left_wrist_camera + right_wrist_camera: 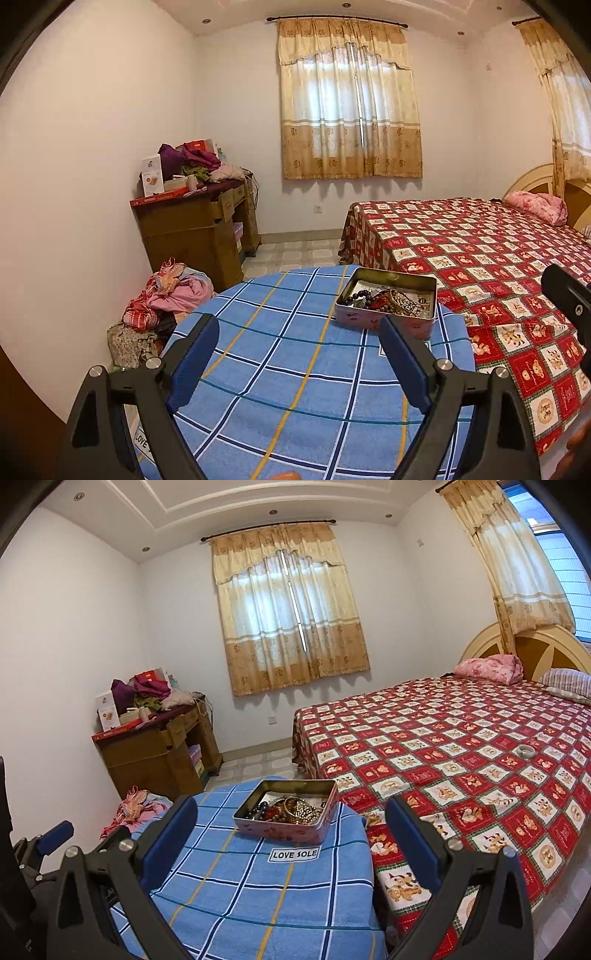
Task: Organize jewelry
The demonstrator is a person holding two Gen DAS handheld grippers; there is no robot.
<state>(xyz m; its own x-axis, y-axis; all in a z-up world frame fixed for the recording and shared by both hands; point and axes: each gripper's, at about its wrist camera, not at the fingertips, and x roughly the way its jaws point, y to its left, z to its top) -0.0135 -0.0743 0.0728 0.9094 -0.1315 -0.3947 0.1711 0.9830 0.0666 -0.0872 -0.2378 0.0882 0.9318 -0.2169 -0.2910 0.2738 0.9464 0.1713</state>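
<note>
a: where's the jewelry?
b: beads and bangles heaped in the open tin (286, 814), on the blue checked towel (258, 897) near its far edge, beside the bed (461, 738).
a: grippers?
b: left gripper (299, 363) and right gripper (291, 840) both spread wide, holding nothing, short of the tin with bare towel between.
a: any writing?
b: the towel's label (294, 854) reads "love sole".

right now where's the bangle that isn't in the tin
In the right wrist view a pale bangle lies alone on the red patterned bedspread, far right of the tin.
</note>
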